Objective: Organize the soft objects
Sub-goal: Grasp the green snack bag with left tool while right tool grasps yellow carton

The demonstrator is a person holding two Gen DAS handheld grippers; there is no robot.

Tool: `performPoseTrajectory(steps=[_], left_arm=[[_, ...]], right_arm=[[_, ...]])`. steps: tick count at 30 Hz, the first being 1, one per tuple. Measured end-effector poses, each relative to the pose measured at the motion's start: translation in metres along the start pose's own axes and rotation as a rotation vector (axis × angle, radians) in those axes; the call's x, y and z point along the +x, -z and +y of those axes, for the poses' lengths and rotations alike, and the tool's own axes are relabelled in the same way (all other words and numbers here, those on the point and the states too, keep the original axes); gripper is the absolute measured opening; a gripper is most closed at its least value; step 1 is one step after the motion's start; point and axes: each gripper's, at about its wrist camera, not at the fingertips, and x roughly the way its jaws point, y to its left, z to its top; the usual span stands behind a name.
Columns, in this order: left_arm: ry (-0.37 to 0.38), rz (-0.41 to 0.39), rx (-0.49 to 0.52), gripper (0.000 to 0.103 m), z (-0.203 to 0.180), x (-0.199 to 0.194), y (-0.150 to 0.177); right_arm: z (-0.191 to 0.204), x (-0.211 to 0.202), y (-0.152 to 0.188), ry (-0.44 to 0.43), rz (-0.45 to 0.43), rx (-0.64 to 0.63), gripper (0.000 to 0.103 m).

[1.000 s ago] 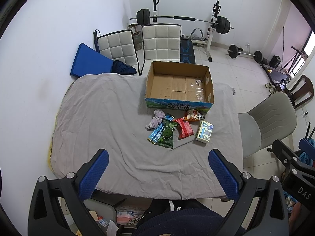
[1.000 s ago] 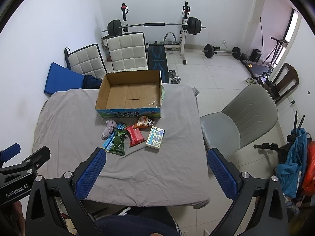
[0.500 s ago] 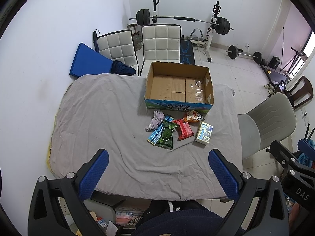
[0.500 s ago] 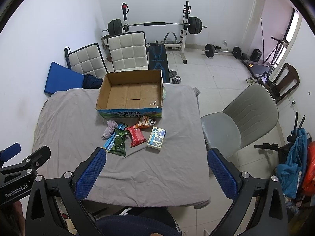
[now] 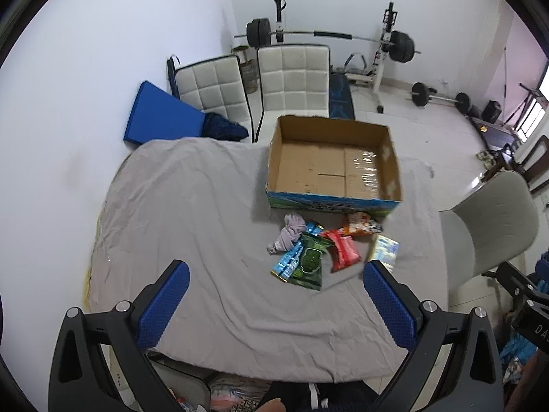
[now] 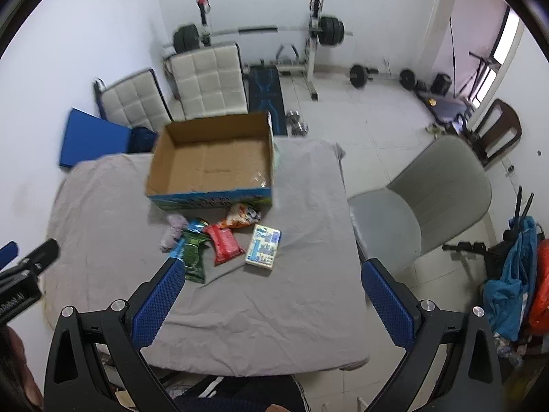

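Observation:
An open, empty cardboard box (image 5: 333,168) (image 6: 212,161) stands at the far side of a table under a grey cloth (image 5: 192,213) (image 6: 302,274). In front of it lie a lilac cloth (image 5: 290,233) (image 6: 173,228), a green pouch (image 5: 310,261) (image 6: 194,254), a blue packet (image 5: 288,262), a red pouch (image 5: 343,249) (image 6: 224,242), an orange snack bag (image 5: 362,225) (image 6: 242,214) and a white tissue pack (image 5: 384,249) (image 6: 264,247). My left gripper (image 5: 274,302) and right gripper (image 6: 271,298) are open and empty, high above the table's near side.
A grey chair (image 5: 490,219) (image 6: 429,202) stands right of the table. Two white quilted chairs (image 5: 291,79) and a blue pad (image 5: 158,116) are behind it. A barbell rack (image 5: 329,34) stands at the back wall. Blue and orange bags (image 6: 514,274) hang at the right.
Both grippers have moved forward and lower toward the table, so the box and the pile look larger. The objects have not moved.

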Motion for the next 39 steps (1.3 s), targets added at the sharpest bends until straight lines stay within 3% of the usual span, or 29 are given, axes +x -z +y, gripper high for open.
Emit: performPoseTrajectory(steps=[7,13,20,26,28,31,33,35,39], left_arm=[[0.013,0.182,0.021,0.101,-0.009,0.123,-0.007],[0.063,0.357,0.054,0.080,-0.034,0.242,0.009],[0.087,0.518,0.107,0.070,-0.058,0.329,0.032],[0.101,0.574,0.113,0.070,-0.074,0.364,0.037],[0.100,0.600,0.104,0.055,-0.075,0.374,0.038],[0.107,0.622,0.097,0.043,-0.076,0.384,0.042],[0.102,0.613,0.103,0.041,-0.077,0.389,0.045],[0.102,0.599,0.102,0.040,-0.075,0.391,0.047],[0.100,0.571,0.090,0.037,-0.072,0.392,0.055]], right_arm=[[0.003,0.137,-0.013,-0.032,0.152,0.009,0.103],[0.011,0.273,-0.007,-0.070,0.341,0.038,0.103],[0.016,0.377,0.003,-0.031,0.497,0.079,0.103],[0.018,0.419,0.012,-0.039,0.581,0.114,0.099],[0.020,0.426,0.014,-0.035,0.596,0.118,0.095],[0.022,0.439,0.019,-0.041,0.625,0.131,0.089],[0.024,0.448,0.022,-0.038,0.644,0.126,0.081],[0.028,0.456,0.027,-0.026,0.665,0.113,0.067],[0.034,0.470,0.039,-0.016,0.665,0.075,0.066]])
